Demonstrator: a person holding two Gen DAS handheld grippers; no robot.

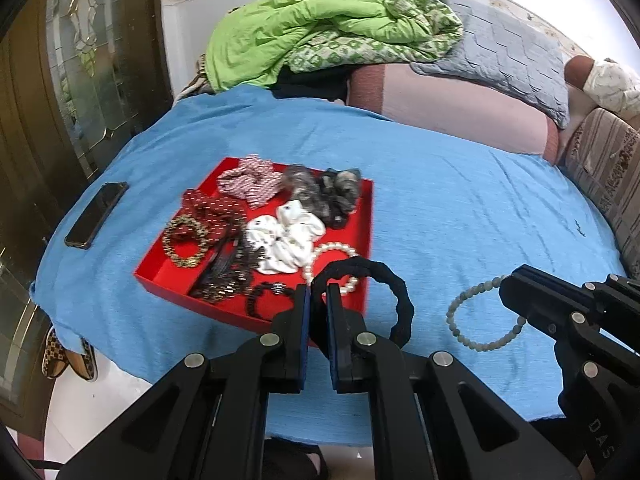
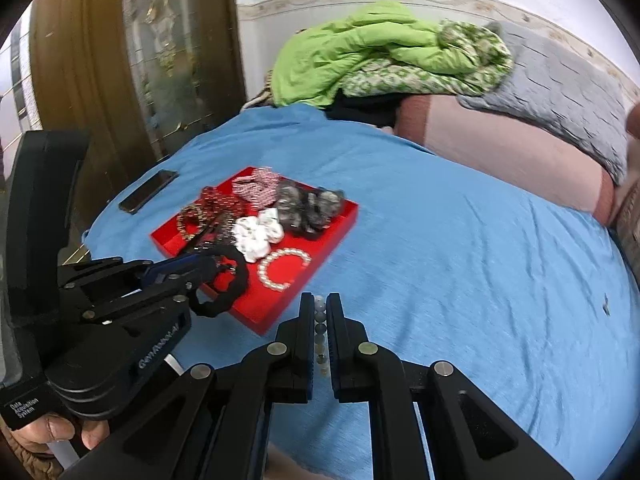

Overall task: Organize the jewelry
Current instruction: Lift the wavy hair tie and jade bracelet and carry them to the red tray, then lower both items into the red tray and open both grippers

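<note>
A red tray (image 1: 160, 276) (image 2: 340, 220) on the blue cloth holds several scrunchies, bracelets and a white pearl bracelet (image 1: 332, 250) (image 2: 280, 270). My left gripper (image 1: 318, 290) (image 2: 208, 264) is shut on a black hair band (image 1: 396, 292) (image 2: 228, 292), held over the tray's near right corner. My right gripper (image 2: 320, 304) (image 1: 508, 284) is shut on a grey-green bead bracelet (image 1: 476, 344) (image 2: 320, 316), held above the cloth to the right of the tray.
A black phone (image 1: 96, 214) (image 2: 148, 190) lies on the cloth left of the tray. A green quilt (image 1: 320, 28), grey cushion (image 1: 508, 52) and pink pillow (image 1: 460, 116) sit behind. A glass door (image 1: 80, 80) stands at the left; slippers (image 1: 68, 356) lie on the floor.
</note>
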